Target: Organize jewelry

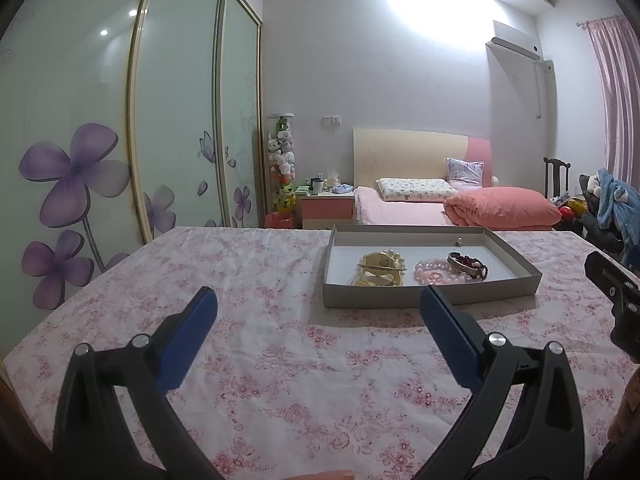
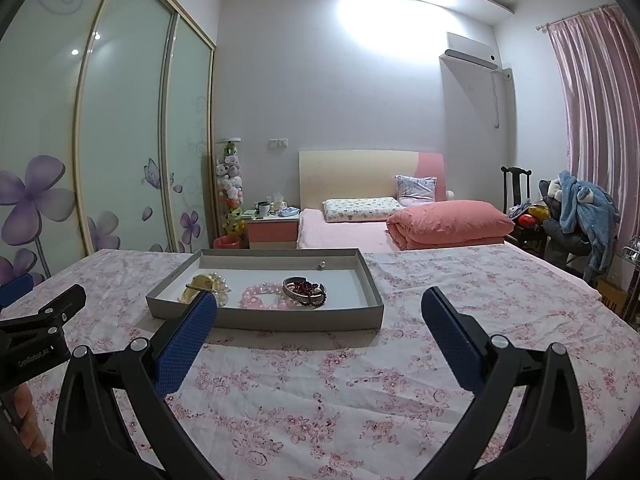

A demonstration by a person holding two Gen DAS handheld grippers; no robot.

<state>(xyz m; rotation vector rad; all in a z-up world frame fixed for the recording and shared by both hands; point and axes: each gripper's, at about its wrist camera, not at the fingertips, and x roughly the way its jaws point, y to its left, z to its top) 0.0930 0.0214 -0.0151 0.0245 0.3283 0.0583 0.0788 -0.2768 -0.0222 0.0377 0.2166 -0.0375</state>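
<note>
A shallow grey tray [image 1: 424, 297] [image 2: 264, 317] sits on a table with a pink floral cloth. Inside lie a gold and pearl piece [image 1: 382, 266] [image 2: 208, 282], a pink bead bracelet [image 1: 434, 273] [image 2: 262, 296], a silver bangle with dark red beads [image 1: 468, 265] [image 2: 306, 291] and a small ring [image 1: 459, 242] [image 2: 321, 266] near the far wall. My left gripper [image 1: 320, 300] is open, short of the tray and to its left. Just as empty, my right gripper [image 2: 320, 304] is open near the tray's front right corner.
The floral cloth [image 1: 280, 360] [image 2: 340, 380] spreads wide in front of the tray. Behind the table stand a bed with a pink quilt [image 1: 500, 208], a nightstand [image 1: 326, 208] and a wardrobe with flower doors [image 1: 80, 160]. A chair with clothes [image 2: 576, 208] is at the right.
</note>
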